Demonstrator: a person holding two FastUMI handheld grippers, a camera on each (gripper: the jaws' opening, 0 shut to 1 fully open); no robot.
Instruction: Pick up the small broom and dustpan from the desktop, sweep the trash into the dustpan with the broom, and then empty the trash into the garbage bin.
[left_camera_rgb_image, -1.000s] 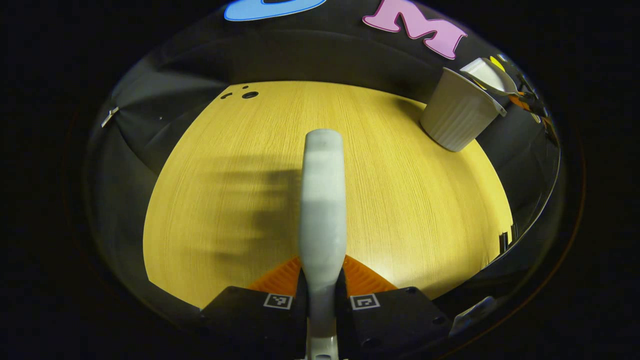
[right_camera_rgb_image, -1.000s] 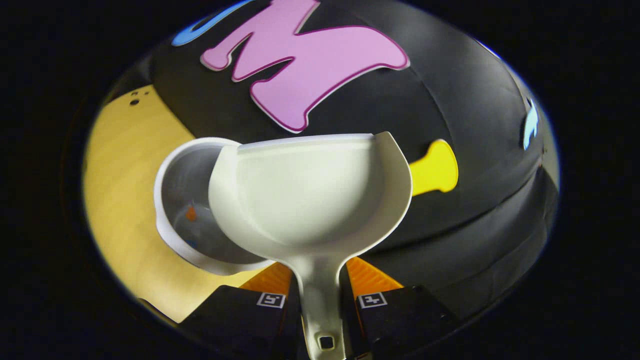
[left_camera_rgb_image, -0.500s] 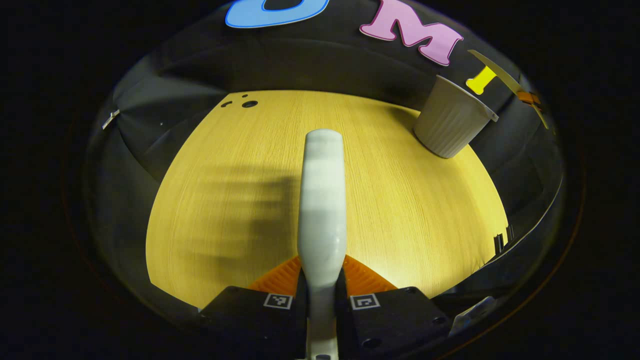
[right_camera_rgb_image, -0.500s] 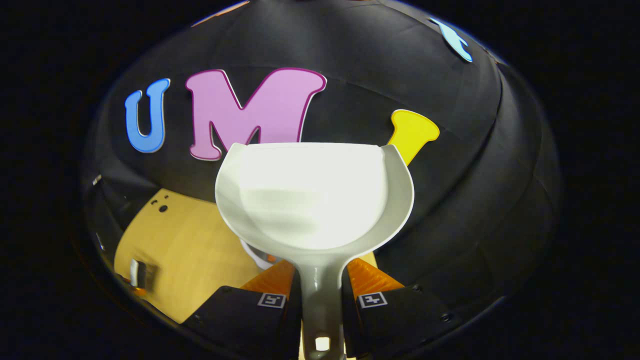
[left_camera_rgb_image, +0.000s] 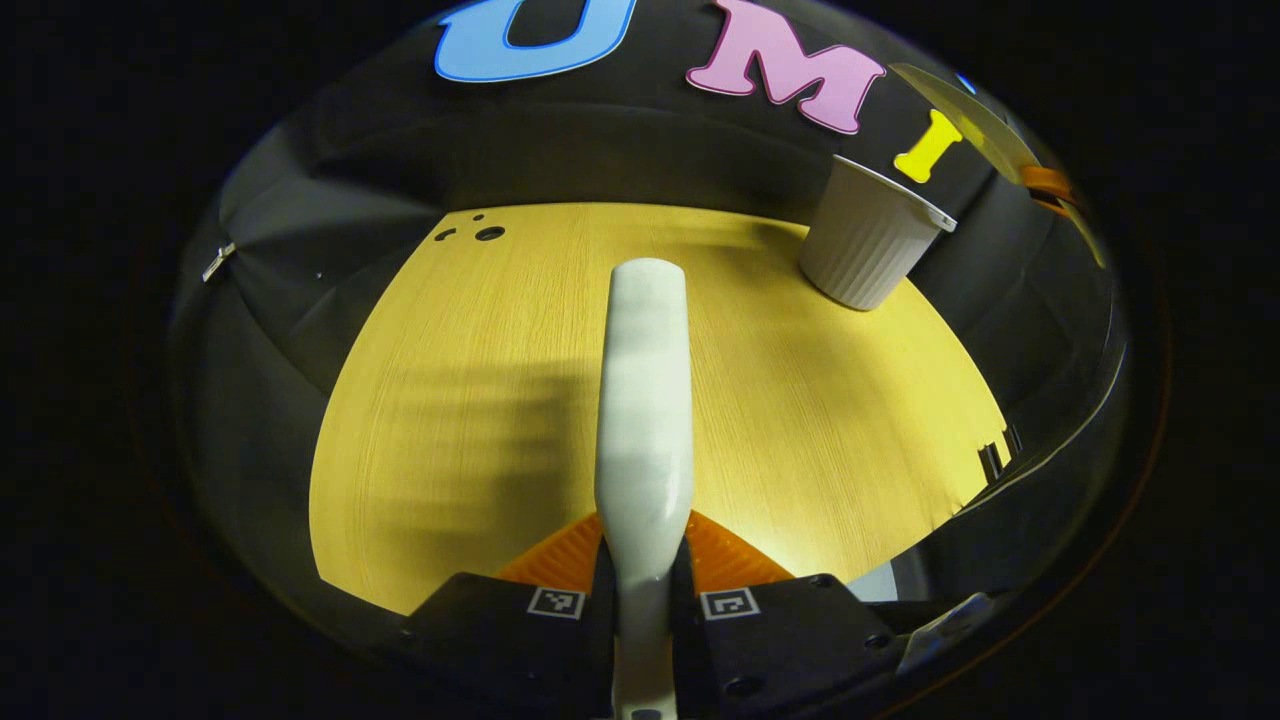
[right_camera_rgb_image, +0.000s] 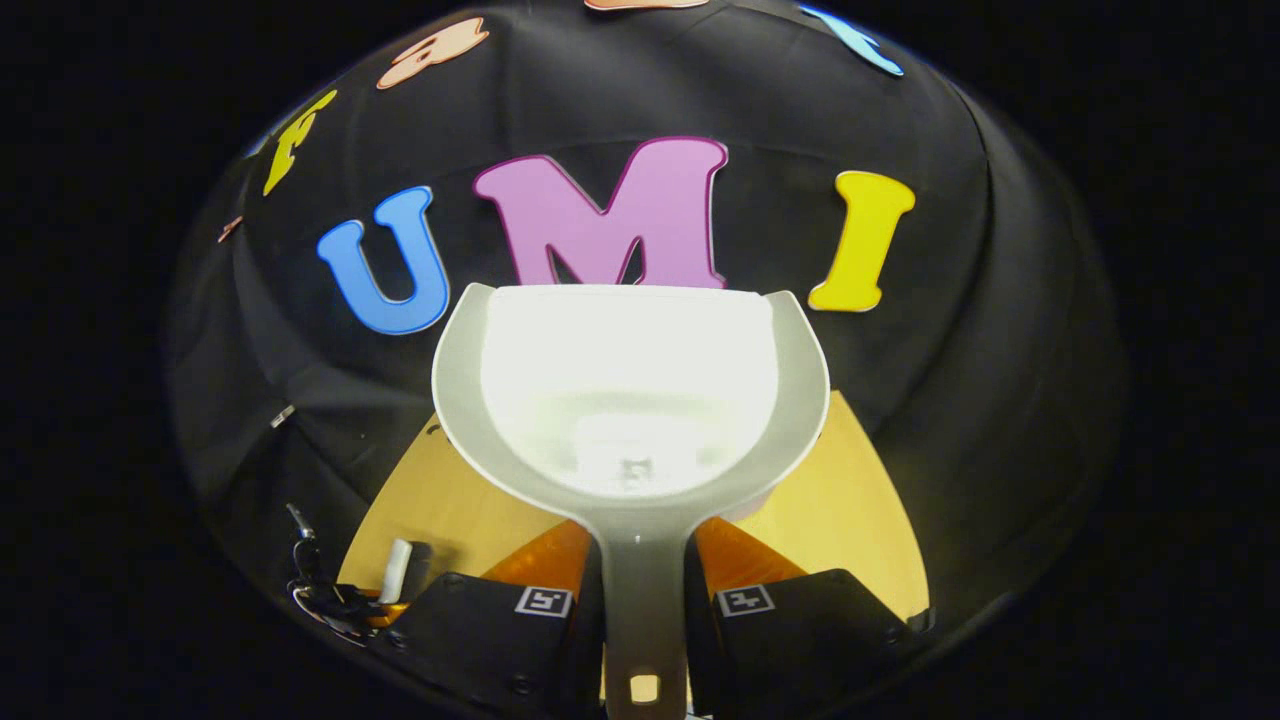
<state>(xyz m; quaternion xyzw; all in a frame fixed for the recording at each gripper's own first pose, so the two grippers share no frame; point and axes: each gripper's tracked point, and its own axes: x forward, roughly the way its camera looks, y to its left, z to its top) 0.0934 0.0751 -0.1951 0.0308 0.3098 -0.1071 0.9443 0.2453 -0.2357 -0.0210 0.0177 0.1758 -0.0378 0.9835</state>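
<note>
In the left gripper view my left gripper (left_camera_rgb_image: 643, 585) is shut on the small broom (left_camera_rgb_image: 645, 400), whose pale body runs forward above the wooden desktop (left_camera_rgb_image: 820, 420). The white ribbed garbage bin (left_camera_rgb_image: 868, 245) stands upright at the desk's far right. An edge of the dustpan (left_camera_rgb_image: 975, 120) shows above and right of the bin. In the right gripper view my right gripper (right_camera_rgb_image: 645, 600) is shut on the handle of the white dustpan (right_camera_rgb_image: 630, 390), held about level, its pan empty. The other gripper with the broom (right_camera_rgb_image: 398, 570) shows at lower left.
Small dark holes (left_camera_rgb_image: 488, 233) mark the desk's far left corner. The black cloth wall rises close behind the desk. A dark notch (left_camera_rgb_image: 995, 458) sits at the desk's right edge.
The dustpan has swung up from tipping over the bin to level and now faces the wall. The bin has slid leftward in the left gripper view.
</note>
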